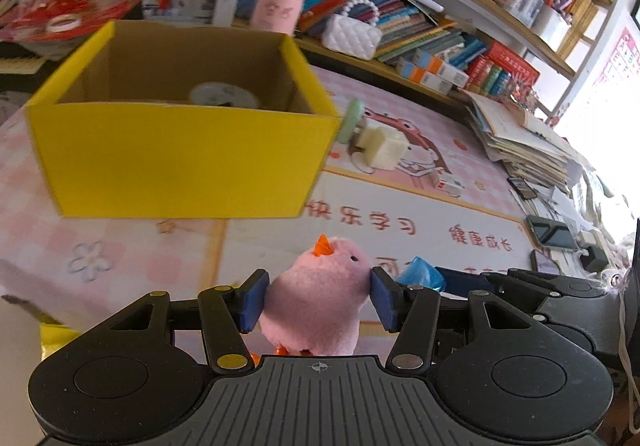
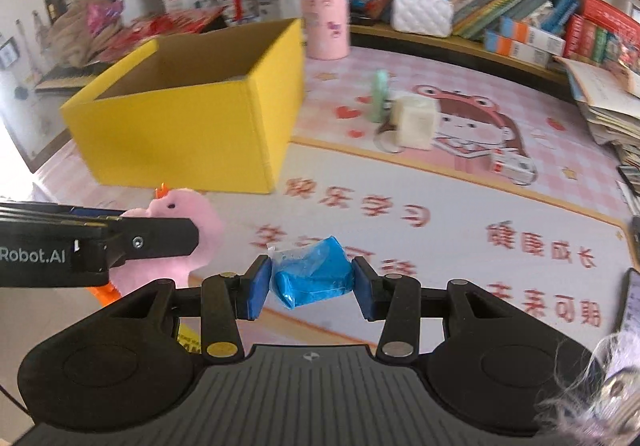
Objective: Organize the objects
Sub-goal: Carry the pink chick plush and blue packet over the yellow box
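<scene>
My left gripper [image 1: 316, 298] is shut on a pink plush chick [image 1: 320, 302] with an orange beak, held above the pink desk mat. My right gripper [image 2: 312, 282] is shut on a blue wrapped packet [image 2: 314, 276]; the packet [image 1: 420, 274] also peeks out beside the chick in the left wrist view. An open yellow cardboard box [image 1: 180, 158] stands ahead to the left, with a round white object [image 1: 224, 94] lying inside it. From the right wrist, the same box [image 2: 192, 118] is ahead on the left, and the left gripper holds the chick [image 2: 180, 230] beside it.
A cream cube [image 2: 414, 122] and a green disc [image 2: 380, 96] stand on the mat [image 2: 440, 206] right of the box, with a small white-and-red item [image 2: 514, 166] further right. A pink cylinder [image 2: 324, 16], a white quilted purse [image 2: 422, 12], book rows and a paper stack [image 1: 520, 142] line the back.
</scene>
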Motion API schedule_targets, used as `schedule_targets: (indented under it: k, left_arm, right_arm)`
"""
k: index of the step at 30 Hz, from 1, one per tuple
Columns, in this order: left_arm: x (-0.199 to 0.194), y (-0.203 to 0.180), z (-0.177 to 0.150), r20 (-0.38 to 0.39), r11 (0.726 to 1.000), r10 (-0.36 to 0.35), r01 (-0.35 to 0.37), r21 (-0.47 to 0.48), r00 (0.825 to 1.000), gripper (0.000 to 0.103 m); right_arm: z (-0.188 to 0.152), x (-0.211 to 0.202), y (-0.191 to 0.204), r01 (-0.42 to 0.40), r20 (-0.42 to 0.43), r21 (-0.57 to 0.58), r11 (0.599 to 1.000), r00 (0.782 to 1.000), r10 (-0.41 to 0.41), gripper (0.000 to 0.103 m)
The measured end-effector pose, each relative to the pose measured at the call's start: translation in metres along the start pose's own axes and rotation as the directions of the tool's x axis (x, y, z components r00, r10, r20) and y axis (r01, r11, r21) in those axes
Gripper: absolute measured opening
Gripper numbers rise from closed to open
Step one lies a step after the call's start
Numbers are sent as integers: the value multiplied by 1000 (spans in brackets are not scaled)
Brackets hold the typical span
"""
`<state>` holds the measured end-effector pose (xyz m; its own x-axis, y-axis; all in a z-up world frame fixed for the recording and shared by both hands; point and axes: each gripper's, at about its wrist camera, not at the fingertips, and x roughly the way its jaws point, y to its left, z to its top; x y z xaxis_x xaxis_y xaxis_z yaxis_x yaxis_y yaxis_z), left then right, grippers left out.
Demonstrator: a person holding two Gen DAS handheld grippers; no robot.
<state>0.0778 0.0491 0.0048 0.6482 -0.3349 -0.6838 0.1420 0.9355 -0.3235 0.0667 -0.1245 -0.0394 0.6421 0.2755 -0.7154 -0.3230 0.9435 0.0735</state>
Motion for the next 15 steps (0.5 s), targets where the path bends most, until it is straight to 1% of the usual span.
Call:
schedule_targets:
  k: [15]
  left_arm:
    - [-51,57,-22,41,999,35,-33,-39,999,53]
  right_arm:
    - [-5,-6,83,-58,9,-72,996,998,59,41]
